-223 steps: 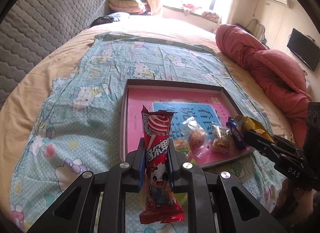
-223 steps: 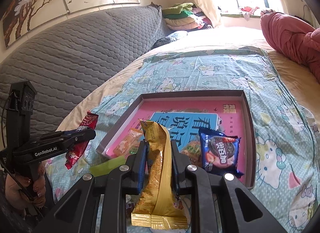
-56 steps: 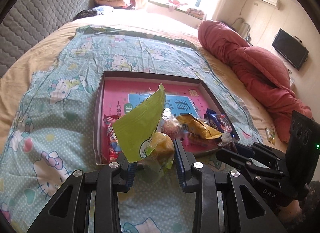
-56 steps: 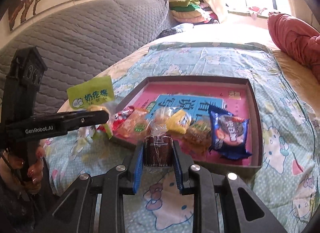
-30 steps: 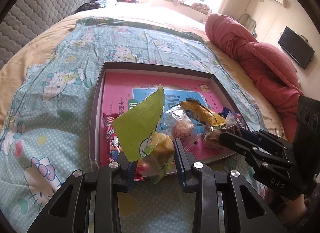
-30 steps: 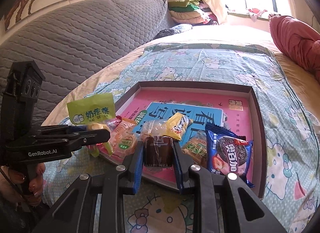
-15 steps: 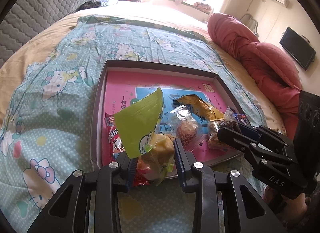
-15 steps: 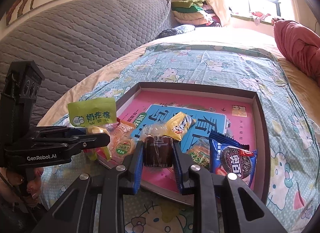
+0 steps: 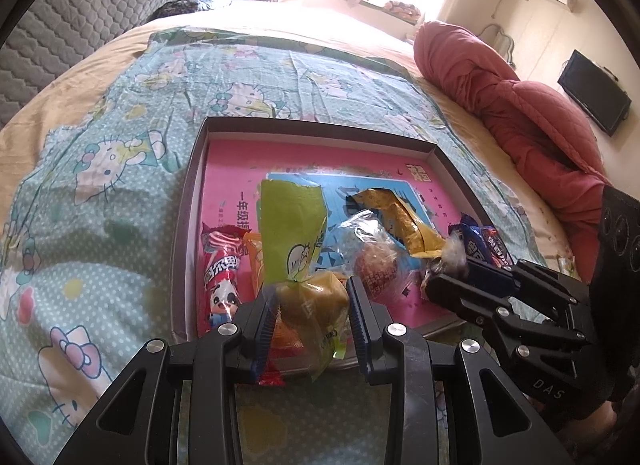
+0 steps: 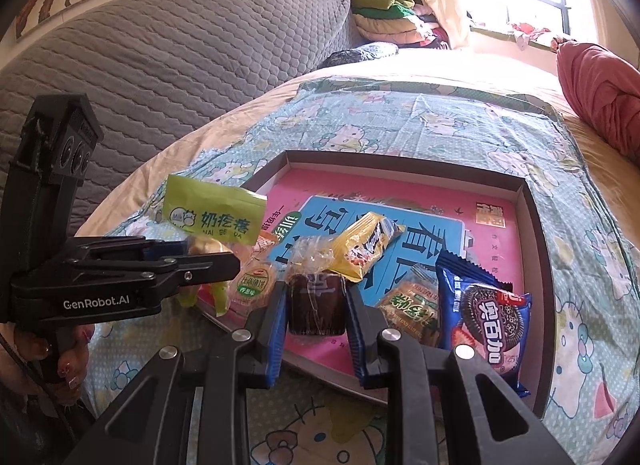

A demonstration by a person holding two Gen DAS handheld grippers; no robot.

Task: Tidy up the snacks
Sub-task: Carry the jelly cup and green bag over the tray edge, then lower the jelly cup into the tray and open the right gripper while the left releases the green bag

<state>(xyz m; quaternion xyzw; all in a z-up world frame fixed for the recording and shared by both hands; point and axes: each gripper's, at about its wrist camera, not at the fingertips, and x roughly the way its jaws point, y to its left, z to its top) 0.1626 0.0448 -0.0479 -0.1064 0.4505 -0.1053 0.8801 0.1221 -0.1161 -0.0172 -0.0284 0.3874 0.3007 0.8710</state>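
A: Lime-green paper header on a clear bag with a yellowish lump inside (image 9: 294, 249) is seen pinched between the blue-padded fingers (image 9: 267, 321) of the left gripper (image 9: 312, 317); jaws are drawn in to the bag's width, over the near edge of the shallow dark-rimmed cardboard tray with a pink printed floor (image 9: 320, 131).

B: Right gripper (image 10: 316, 307)?

A: Nearly closed on a small dark-brown cake in clear wrap (image 10: 316, 305), pads pressed on both sides. It is held over the tray's near rim, near side.

B: Tray contents?

A: Laid along the near part: a red panda-print stick pack (image 9: 220, 265), an orange sachet partly hidden behind the green bag, a clear-wrapped reddish round pastry (image 9: 374, 265), a golden-yellow crinkled pack (image 10: 366, 245), a green-label biscuit pack (image 10: 412, 305), a blue cookie pack with a black sandwich cookie printed on it (image 10: 484, 317). Far half of the floor is left bare.

B: Tray location?

A: Set on a teal cartoon-cat print sheet (image 9: 120, 145) spread over a bed. A hand (image 10: 64, 361) is seen gripping the left gripper's handle.
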